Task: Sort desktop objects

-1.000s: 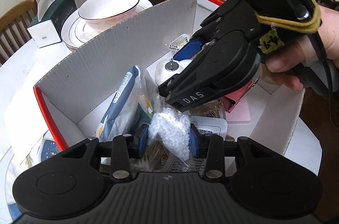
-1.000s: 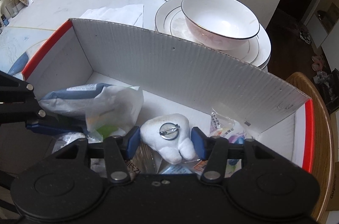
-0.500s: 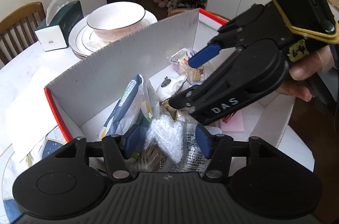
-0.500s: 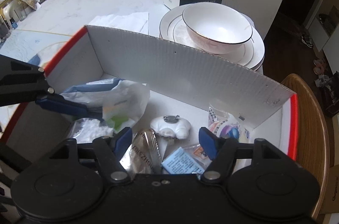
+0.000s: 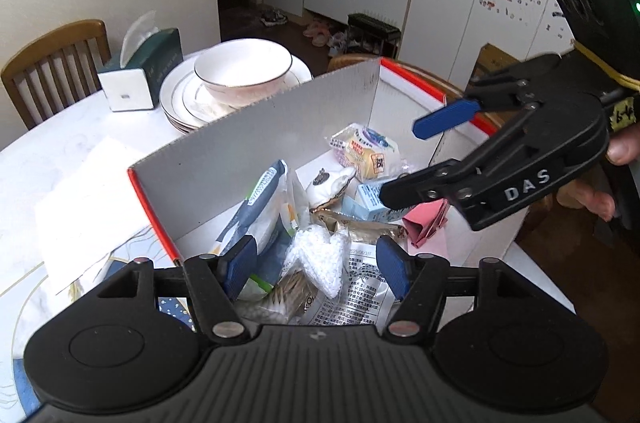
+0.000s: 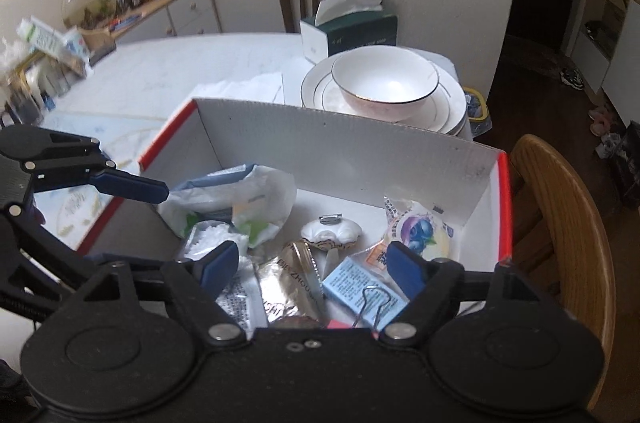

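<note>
Your left gripper (image 5: 316,265) hangs above the near end of the cardboard box (image 5: 256,139), jaws wide, nothing between them; the white bead bag (image 5: 320,259) lies below the gap. Your right gripper (image 6: 312,263) sits over the box too, jaws wide and empty. In the box: white plush brooch (image 6: 330,233) at centre, blue carton (image 6: 362,289) with a wire clip on it, blueberry snack packet (image 6: 418,229) toward the far right corner. Bowl (image 6: 384,81) on stacked plates behind the box.
</note>
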{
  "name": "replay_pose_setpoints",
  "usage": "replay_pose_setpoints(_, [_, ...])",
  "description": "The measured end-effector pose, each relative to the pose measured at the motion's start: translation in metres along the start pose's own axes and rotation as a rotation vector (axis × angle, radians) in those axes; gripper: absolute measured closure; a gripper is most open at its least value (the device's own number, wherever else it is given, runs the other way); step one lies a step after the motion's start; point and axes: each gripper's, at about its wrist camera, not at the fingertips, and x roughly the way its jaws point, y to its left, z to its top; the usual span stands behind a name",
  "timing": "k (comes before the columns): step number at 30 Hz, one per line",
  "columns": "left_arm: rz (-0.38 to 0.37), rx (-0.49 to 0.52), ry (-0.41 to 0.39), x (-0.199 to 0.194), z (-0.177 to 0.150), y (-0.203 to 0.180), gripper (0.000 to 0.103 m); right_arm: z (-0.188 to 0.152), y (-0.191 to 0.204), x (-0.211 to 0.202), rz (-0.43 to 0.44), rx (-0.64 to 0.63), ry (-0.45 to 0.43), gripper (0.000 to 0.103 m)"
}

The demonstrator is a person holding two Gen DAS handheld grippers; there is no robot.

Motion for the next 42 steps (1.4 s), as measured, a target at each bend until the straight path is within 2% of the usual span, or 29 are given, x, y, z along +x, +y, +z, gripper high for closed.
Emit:
replay_pose_setpoints(5, [0.019,-0.013,-0.064,-0.017,-0.004,0.000,0.036,-0.009,0.004,-0.018,0.004,0.030,-0.072,0.016])
replay_pose_setpoints(6, [0.022,-0.011,-0.077,-0.021,-0.004,0.000,0.028,-0.011,0.005,-0.021,0.003,0.035,-0.087,0.015])
replay_pose_setpoints(7, [0.024,-0.011,-0.089,-0.024,-0.005,0.000,0.024,-0.012,0.007,-0.023,0.003,0.042,-0.100,0.015])
replay_pose_setpoints(9, [0.022,-0.016,-0.110,-0.031,-0.007,0.000,0.022,-0.016,0.010,-0.030,0.002,0.058,-0.121,0.013])
replay_pose_setpoints(25, [-0.012,-0.073,-0.149,-0.058,-0.018,0.008,0.020,-0.031,0.037,-0.058,-0.009,0.114,-0.248,0.003])
replay_pose_setpoints(31, [-0.017,-0.072,-0.157,-0.066,-0.021,0.008,0.013,-0.040,0.049,-0.067,-0.011,0.119,-0.264,0.003])
replay_pose_setpoints(34, [-0.024,-0.070,-0.159,-0.069,-0.025,0.007,0.002,-0.045,0.055,-0.070,-0.012,0.124,-0.267,0.003])
replay_pose_setpoints(42, [-0.051,-0.064,-0.170,-0.083,-0.035,0.003,0.000,-0.055,0.069,-0.081,-0.021,0.151,-0.295,0.003])
